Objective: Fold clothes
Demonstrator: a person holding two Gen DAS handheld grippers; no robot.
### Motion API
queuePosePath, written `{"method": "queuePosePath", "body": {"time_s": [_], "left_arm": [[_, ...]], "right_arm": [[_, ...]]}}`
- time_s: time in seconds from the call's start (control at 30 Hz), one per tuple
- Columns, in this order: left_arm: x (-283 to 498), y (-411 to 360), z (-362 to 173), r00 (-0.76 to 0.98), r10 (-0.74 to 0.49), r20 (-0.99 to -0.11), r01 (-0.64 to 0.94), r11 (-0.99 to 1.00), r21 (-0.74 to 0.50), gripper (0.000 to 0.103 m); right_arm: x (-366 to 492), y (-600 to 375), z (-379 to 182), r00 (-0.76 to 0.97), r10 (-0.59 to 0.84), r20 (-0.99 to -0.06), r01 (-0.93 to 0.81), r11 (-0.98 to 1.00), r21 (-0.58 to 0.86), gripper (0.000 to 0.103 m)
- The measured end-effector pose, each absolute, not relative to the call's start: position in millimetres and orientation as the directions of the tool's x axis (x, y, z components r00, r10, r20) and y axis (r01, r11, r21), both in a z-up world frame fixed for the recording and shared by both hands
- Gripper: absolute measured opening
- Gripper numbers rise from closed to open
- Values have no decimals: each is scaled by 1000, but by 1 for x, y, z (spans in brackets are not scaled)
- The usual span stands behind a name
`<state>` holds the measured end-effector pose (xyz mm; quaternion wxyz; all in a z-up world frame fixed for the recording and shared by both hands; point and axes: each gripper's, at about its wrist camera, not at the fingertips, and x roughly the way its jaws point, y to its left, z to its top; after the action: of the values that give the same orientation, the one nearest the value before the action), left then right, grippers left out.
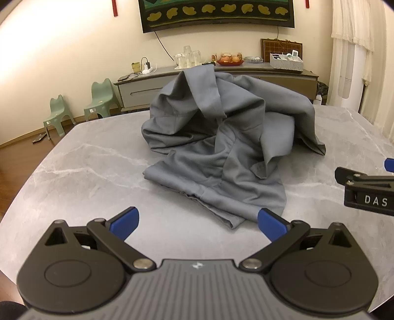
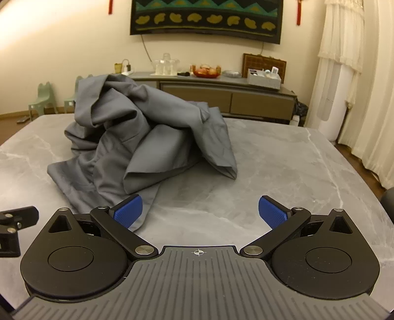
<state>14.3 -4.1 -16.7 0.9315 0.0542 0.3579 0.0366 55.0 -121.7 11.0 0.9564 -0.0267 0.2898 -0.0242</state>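
Note:
A crumpled grey garment (image 1: 221, 137) lies heaped on the grey marble table (image 1: 86, 172), its near hem flat toward me. My left gripper (image 1: 198, 222) is open just short of that hem, holding nothing. In the right wrist view the same grey garment (image 2: 147, 137) sits left of centre. My right gripper (image 2: 200, 211) is open over bare table (image 2: 283, 157), its left fingertip (image 2: 129, 211) beside the near corner of the cloth. The right gripper's body (image 1: 367, 192) shows at the right edge of the left wrist view.
Behind the table stands a long sideboard (image 1: 246, 73) with glasses, a fruit bowl and a grey box. Two small green chairs (image 1: 81, 108) are on the floor at far left. White curtains (image 2: 357, 86) hang at right. A dark wall hanging (image 2: 204, 19) is above.

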Motion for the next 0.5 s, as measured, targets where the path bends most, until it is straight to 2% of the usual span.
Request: {"method": "queuePosePath", "body": {"time_s": [0.5], "left_arm": [[11, 1, -19, 739, 55, -671, -17, 998, 63, 103]], "right_arm": [[53, -122, 10, 832, -63, -552, 27, 997, -74, 102]]}}
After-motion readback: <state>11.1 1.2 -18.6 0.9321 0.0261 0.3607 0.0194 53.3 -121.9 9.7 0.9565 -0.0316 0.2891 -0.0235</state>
